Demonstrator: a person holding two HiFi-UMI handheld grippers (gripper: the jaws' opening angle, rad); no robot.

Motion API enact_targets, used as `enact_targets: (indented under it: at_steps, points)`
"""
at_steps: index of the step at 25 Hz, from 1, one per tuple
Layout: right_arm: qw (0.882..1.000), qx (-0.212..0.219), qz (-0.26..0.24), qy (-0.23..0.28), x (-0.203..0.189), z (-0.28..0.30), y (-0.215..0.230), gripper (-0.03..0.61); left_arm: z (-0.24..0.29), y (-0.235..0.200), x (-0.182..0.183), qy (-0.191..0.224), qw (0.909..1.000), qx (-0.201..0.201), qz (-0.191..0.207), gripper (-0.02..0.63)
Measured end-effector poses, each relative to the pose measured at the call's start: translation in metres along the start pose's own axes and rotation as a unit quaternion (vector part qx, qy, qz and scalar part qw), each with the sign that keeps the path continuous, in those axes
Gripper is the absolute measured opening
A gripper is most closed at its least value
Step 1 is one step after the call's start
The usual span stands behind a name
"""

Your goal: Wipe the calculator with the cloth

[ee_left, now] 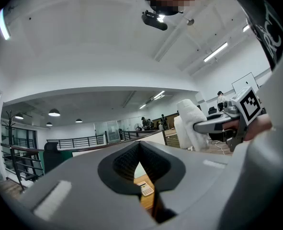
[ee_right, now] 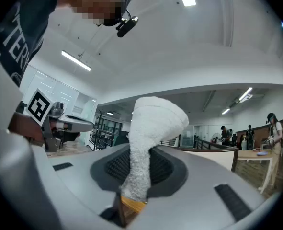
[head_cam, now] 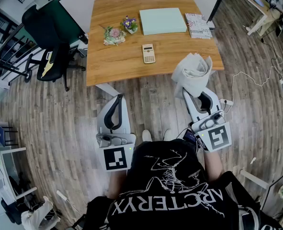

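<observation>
— Now, state of the left gripper (head_cam: 119, 98)?
— Jaws together at the tips, nothing between them; hangs off the desk (head_cam: 127, 68), short of its front edge.
— And the right gripper (head_cam: 188, 93)?
— Clamps the bunched white cloth (head_cam: 193, 71), at the front right corner.
— Whereabouts of the calculator (head_cam: 149, 53)?
— Lies flat near the middle of the front edge, apart from the cloth, touched by neither gripper.
</observation>
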State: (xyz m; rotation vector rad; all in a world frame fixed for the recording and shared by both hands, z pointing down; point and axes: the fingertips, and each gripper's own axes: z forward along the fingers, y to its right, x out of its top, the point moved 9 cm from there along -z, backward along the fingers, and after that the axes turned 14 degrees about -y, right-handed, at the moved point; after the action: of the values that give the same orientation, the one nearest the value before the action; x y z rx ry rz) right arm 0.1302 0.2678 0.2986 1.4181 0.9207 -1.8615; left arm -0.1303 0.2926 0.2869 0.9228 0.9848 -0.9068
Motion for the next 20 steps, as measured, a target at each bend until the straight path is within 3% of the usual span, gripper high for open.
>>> enact_targets:
  at_steps: [20]
  points:
    - [1.000, 0.009, 0.000, 0.001, -0.008, 0.008, 0.012, 0.090, 0.020, 0.007, 0.000, -0.006, 1.0000, 0.002, 0.000, 0.009]
